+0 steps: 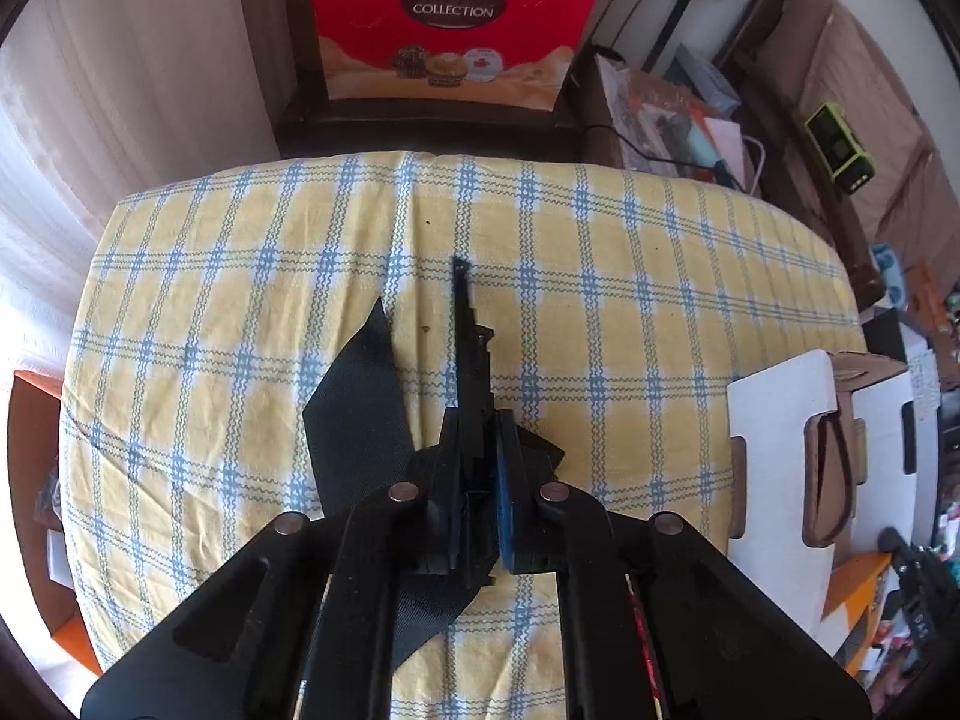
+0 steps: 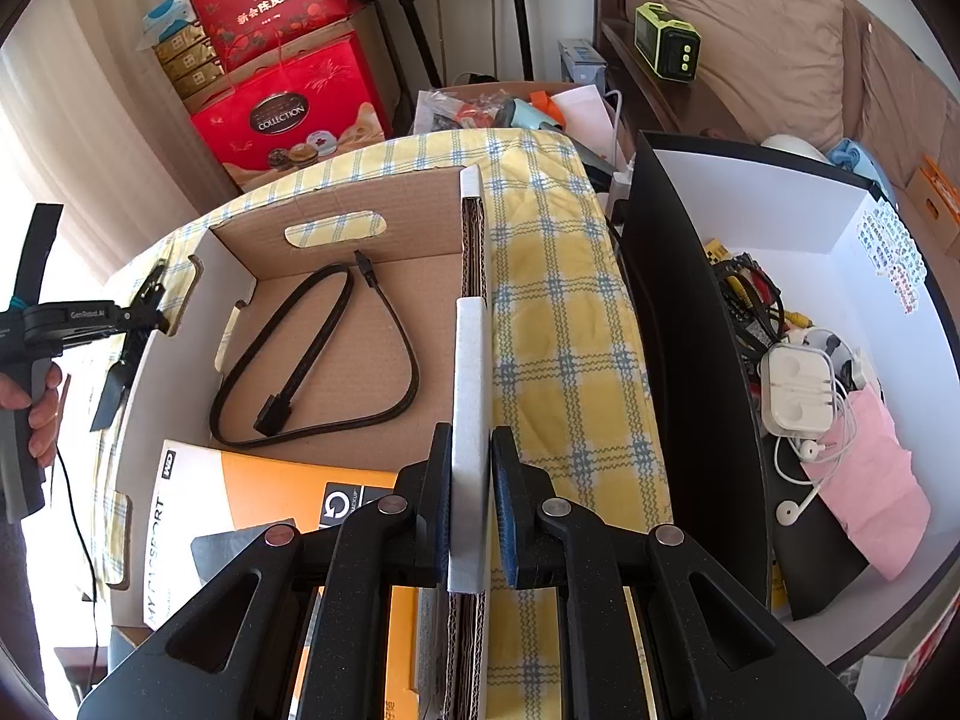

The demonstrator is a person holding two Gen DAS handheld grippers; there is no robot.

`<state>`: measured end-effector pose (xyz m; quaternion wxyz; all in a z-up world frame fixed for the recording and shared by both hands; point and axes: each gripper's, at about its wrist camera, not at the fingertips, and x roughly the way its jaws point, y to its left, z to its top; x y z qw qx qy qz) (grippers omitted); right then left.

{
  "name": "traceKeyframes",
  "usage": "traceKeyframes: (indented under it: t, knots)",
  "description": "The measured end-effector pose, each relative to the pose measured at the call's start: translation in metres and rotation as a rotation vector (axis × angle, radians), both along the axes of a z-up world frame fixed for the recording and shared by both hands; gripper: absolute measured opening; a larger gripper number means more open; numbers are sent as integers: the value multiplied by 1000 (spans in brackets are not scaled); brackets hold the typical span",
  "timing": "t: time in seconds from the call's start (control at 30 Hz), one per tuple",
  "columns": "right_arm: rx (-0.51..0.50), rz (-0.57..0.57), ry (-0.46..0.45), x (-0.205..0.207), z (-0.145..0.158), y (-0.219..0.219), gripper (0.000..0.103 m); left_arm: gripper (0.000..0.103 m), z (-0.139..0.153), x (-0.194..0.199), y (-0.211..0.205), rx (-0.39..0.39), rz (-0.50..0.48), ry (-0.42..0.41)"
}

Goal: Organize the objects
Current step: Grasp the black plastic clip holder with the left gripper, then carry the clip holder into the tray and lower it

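— What are your grippers holding?
— Your left gripper [image 1: 477, 516] clamps a black strap buckle [image 1: 468, 360], probably; the right gripper [image 2: 471, 516] pinches the cardboard box [image 2: 336, 228] wall. Steady it, then lower the buckle inside, beside the cable [image 2: 312, 354].

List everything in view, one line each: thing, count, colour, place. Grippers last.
black strap with buckle: 1, black, held over the tablecloth
checked tablecloth: 1, yellow and blue, on the table
cardboard box: 1, brown inside, white outside, on the table
black cable: 1, black, looped in the cardboard box
WD My Passport box: 1, orange and white, near end of the cardboard box
white bin: 1, white, right of the table
white earphones: 1 set, white, in the white bin
Collection gift box: 1, red, behind the table
left gripper: 1, black, shut on the strap
right gripper: 1, black, clamping the cardboard box wall
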<state>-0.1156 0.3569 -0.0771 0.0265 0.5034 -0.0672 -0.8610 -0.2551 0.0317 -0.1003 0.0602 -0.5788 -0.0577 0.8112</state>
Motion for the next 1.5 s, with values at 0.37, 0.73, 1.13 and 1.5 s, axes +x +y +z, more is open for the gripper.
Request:
traceKeyframes:
  t: [0.37,0.73,1.13,1.5]
  knots:
    - [-2,0,2,0,0,0,12,8,39,28,-13,175,-65,99]
    - [12,4,4,-1,4,0,12,8,74,60,5,294,-182,173]
    - [6,4,6,-1,4,1,12,8,79,72,88,251,-360,155]
    - [4,7,-1,0,2,2,12,8,55,78,158,132,-490,143]
